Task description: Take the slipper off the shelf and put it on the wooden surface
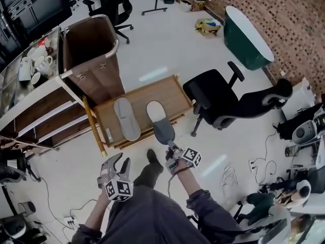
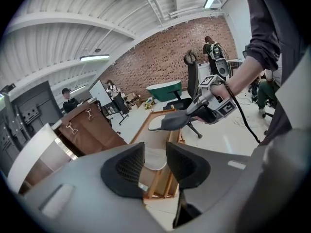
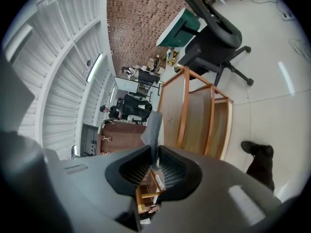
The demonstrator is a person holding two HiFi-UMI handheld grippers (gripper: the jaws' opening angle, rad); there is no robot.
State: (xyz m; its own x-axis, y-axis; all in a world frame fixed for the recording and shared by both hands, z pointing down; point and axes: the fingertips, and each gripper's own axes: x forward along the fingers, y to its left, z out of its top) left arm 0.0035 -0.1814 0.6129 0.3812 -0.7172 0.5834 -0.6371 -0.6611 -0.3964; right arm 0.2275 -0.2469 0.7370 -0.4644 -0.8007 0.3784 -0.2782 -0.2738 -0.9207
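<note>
A grey slipper hangs over the right part of the low wooden surface, and my right gripper is shut on its near end. In the right gripper view the slipper shows edge-on, pinched between the pads of that gripper. A second grey slipper lies flat on the wood to the left of it. My left gripper is held low at the left, open and empty. In its own view the left gripper faces the held slipper and the right gripper.
A white shelf unit with mugs stands left of the wood, beside a tall brown bin. A black office chair stands just right of the wood, a green tub beyond. The person's shoe is near the wood's front edge.
</note>
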